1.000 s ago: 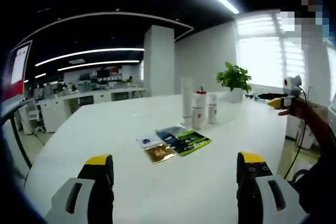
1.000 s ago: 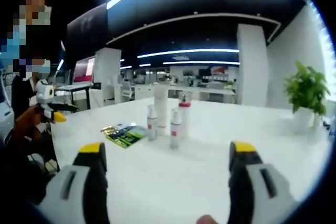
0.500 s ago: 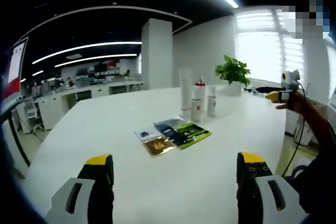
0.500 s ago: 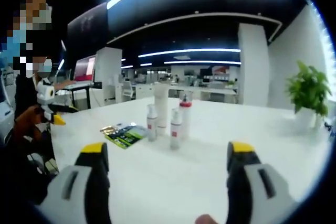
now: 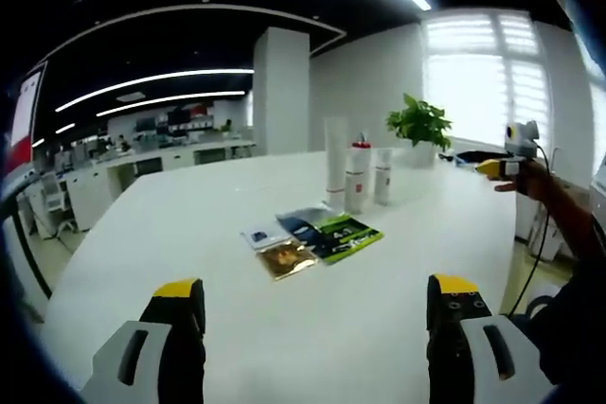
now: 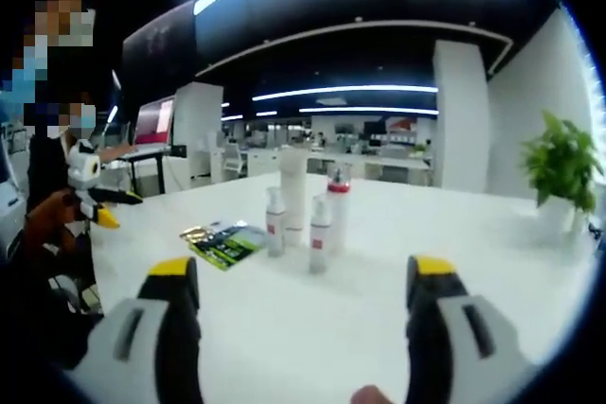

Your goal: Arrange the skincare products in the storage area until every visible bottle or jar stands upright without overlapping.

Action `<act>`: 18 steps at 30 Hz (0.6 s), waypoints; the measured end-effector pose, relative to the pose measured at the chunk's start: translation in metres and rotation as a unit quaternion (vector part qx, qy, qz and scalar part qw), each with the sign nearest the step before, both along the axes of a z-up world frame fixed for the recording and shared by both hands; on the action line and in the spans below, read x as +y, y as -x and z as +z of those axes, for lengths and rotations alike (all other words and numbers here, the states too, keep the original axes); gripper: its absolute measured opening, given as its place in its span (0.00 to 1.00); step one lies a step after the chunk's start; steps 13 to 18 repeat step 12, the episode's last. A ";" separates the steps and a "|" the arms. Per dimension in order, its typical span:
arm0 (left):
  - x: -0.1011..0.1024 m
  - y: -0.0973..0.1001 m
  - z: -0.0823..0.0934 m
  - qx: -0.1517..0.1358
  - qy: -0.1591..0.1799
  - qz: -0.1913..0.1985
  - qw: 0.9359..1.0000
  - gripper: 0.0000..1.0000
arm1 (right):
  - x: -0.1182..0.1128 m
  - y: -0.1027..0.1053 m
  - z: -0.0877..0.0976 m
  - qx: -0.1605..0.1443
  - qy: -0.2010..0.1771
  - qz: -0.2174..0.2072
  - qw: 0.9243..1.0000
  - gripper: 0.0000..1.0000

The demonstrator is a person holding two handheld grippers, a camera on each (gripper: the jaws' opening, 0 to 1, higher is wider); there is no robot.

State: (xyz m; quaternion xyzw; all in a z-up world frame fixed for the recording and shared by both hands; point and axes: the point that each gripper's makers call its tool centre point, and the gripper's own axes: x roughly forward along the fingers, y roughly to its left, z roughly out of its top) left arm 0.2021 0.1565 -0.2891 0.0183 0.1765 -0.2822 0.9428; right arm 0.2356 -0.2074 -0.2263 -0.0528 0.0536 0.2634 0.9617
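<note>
Left tool (image 5: 316,328) and right tool (image 6: 301,314) gape empty over desk (image 5: 189,253); bottles (image 6: 308,210) upright beside sachets (image 5: 317,241). Likely light, slick plastic; grip mid-body.

Only slight camera drift — bottles (image 6: 308,215) unmoved.

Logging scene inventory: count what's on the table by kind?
Tall white tube: 1
Red-capped bottle: 1
Small white pump bottles: 2
Flat sachets: about 4, overlapping
Potted plant: 1
Total: about 9
</note>
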 end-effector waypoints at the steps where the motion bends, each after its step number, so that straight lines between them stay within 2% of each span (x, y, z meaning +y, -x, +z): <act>1: 0.000 0.000 0.000 0.000 0.000 0.000 1.000 0.99 | 0.000 -0.001 0.000 -0.001 -0.001 0.000 1.000 0.91; 12: -0.001 -0.001 -0.012 0.017 -0.001 -0.004 1.000 0.99 | -0.002 -0.003 -0.010 0.014 0.000 -0.003 1.000 0.88; 18: -0.001 -0.001 -0.012 0.017 -0.001 -0.004 1.000 0.99 | -0.002 -0.003 -0.010 0.014 0.000 -0.003 1.000 0.88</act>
